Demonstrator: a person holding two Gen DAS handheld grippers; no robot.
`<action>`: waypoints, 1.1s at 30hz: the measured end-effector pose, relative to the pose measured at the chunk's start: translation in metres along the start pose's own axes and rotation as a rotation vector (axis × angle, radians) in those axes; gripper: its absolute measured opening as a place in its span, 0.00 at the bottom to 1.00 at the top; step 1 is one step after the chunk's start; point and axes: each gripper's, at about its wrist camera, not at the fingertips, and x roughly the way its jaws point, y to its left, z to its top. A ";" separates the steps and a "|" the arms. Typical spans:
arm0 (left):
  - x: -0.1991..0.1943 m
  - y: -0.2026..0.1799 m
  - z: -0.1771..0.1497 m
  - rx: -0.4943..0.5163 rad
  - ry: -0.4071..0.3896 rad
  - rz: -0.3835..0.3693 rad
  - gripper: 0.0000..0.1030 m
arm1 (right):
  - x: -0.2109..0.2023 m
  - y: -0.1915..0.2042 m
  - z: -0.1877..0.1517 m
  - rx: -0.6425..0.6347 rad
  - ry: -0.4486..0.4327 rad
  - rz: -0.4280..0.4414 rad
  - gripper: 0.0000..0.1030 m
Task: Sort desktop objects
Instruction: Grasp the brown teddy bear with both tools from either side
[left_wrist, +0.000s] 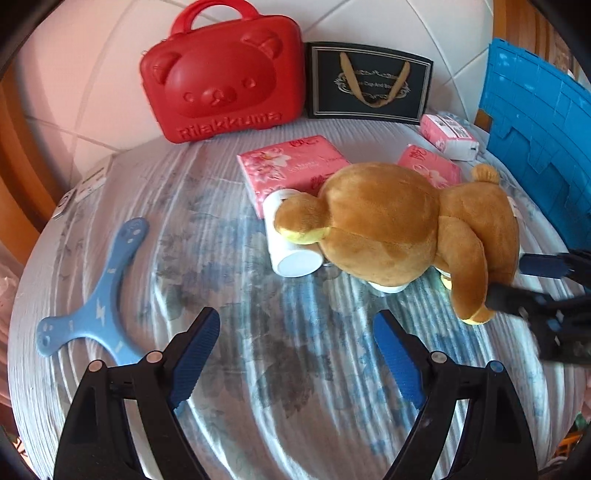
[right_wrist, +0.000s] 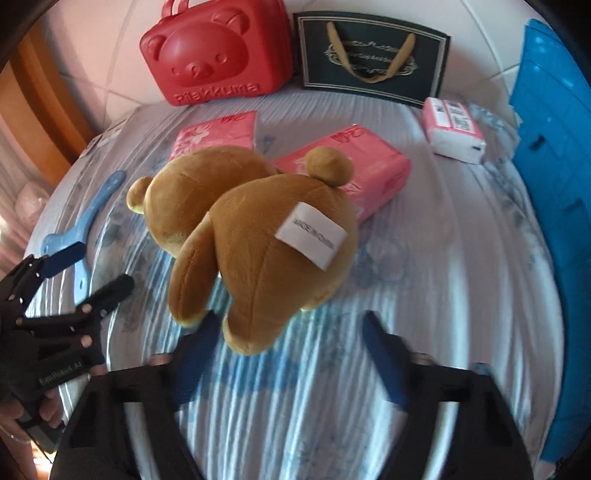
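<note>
A brown plush bear lies face down on the striped sheet, a white label on its back. A white cup lies on its side, partly under the bear's head. My right gripper stands open around one of the bear's feet; the left pad is close to it and the right pad is well apart. In the left wrist view the same gripper sits at the bear's leg. My left gripper hovers open over bare sheet in front of the cup, with nothing between its fingers.
A blue three-armed boomerang lies at the left. Three pink tissue packs lie behind the bear. A red bear-face case and a black gift bag stand against the back. A blue crate borders the right side.
</note>
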 end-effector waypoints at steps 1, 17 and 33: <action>0.002 -0.003 0.001 0.008 0.000 -0.008 0.83 | 0.002 -0.001 0.004 0.000 0.001 0.010 0.50; 0.013 -0.068 0.057 0.086 -0.019 -0.106 0.83 | -0.021 -0.085 0.026 0.146 -0.073 0.073 0.80; 0.055 -0.094 0.072 0.099 0.115 -0.088 1.00 | 0.026 -0.073 0.052 0.056 0.051 0.123 0.99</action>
